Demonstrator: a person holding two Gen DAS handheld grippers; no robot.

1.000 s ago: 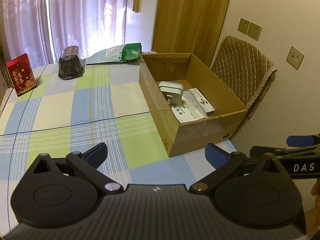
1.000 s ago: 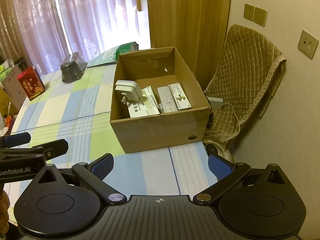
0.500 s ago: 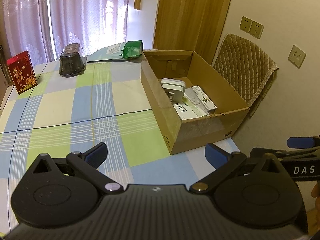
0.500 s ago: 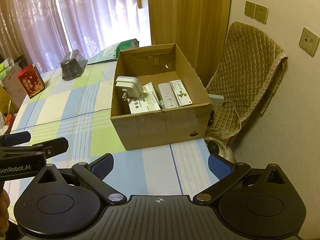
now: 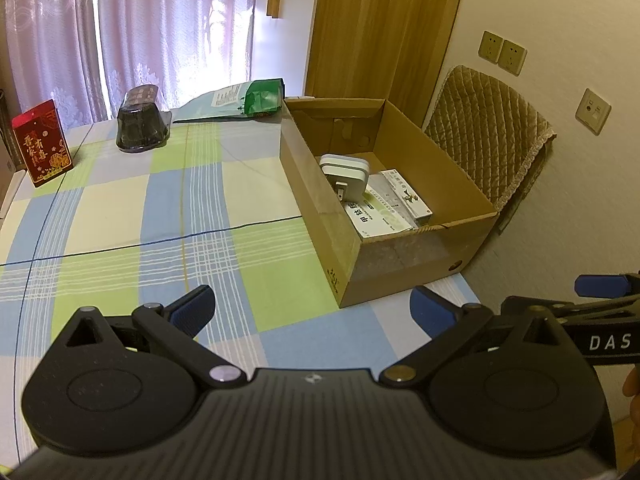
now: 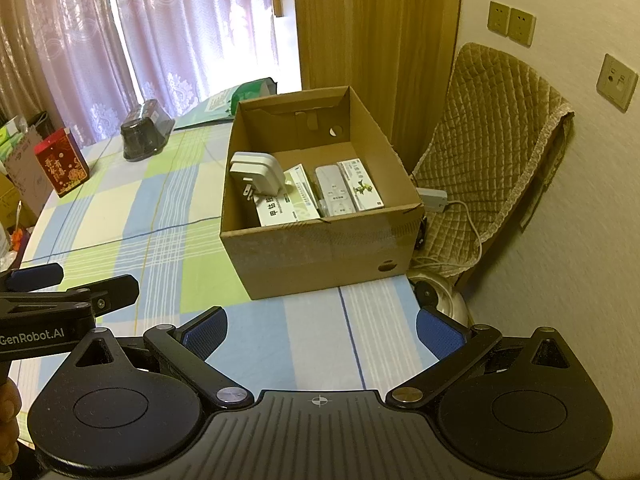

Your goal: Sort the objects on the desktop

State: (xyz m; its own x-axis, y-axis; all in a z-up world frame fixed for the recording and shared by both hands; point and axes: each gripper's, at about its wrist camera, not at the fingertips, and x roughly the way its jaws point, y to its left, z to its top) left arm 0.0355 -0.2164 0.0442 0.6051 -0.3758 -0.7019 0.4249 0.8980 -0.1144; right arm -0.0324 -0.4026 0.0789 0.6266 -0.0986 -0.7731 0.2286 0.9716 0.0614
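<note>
— What blocks the worktop (image 5: 120, 208)?
— An open cardboard box (image 5: 348, 248) at centre right; a red box (image 5: 42, 142) and dark container (image 5: 141, 126) at upper left.
— Free passage?
— Bare checked cloth across the centre and left.

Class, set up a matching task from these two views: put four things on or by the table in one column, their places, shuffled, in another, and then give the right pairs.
Things:
1. white plug adapter
2. red box
3. green bag
4. quilted cover

Places:
A. on the table's far left
B. draped over the chair by the wall
C. inside the cardboard box
D. on the table, behind the cardboard box

Pairs: 1-C, 2-A, 3-D, 4-B
</note>
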